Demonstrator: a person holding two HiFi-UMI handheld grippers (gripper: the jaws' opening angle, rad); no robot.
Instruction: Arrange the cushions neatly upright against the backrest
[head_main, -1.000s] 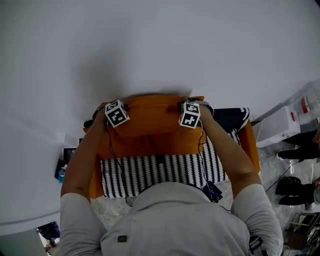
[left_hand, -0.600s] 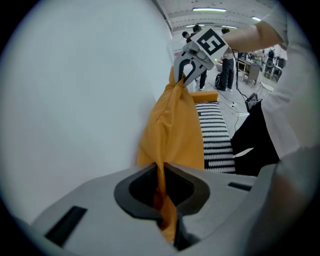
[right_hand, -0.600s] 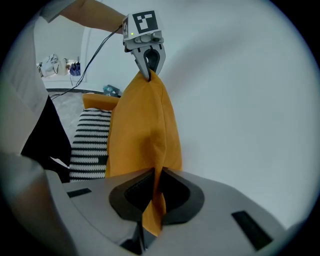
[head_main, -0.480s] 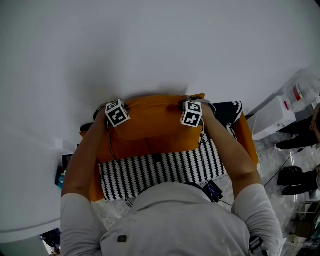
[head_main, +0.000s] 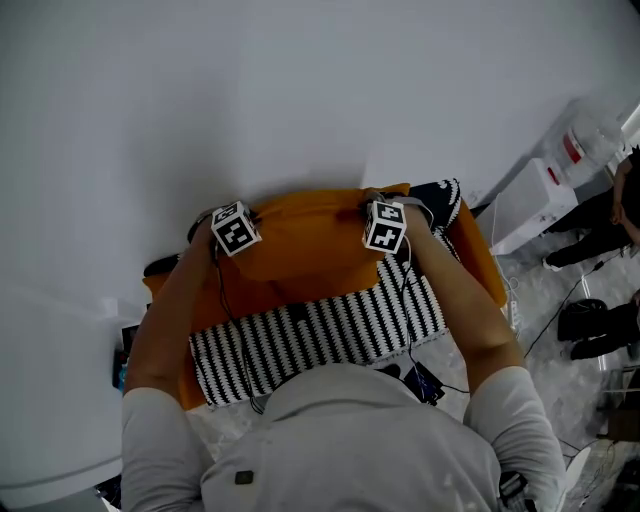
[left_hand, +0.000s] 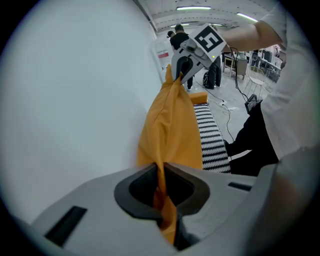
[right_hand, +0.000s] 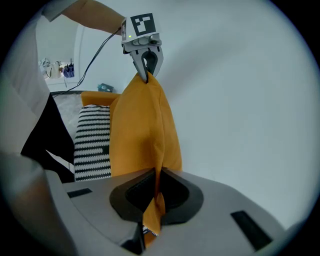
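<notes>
An orange cushion (head_main: 300, 235) hangs upright in front of the white wall, held by its two top corners. My left gripper (head_main: 222, 218) is shut on the left corner; orange fabric (left_hand: 172, 130) is pinched between its jaws (left_hand: 162, 200). My right gripper (head_main: 375, 205) grips the right corner, its jaws closing tight on the fabric (right_hand: 152, 200). Each gripper shows in the other's view: the right gripper (left_hand: 182, 75) and the left gripper (right_hand: 146, 70). A black-and-white striped cushion (head_main: 310, 335) lies flat on the orange sofa (head_main: 480, 260) below.
A dark patterned cushion (head_main: 440, 200) leans at the sofa's right end. A white appliance (head_main: 530, 200) stands to the right, with a person's legs (head_main: 600, 210) and cables on the floor beyond. The wall lies directly behind the cushion.
Both grippers keep hold of the orange cushion's corners. The view has swung, so the sofa and striped cushion now sit slanted and the cushion's lower edge is a little higher.
</notes>
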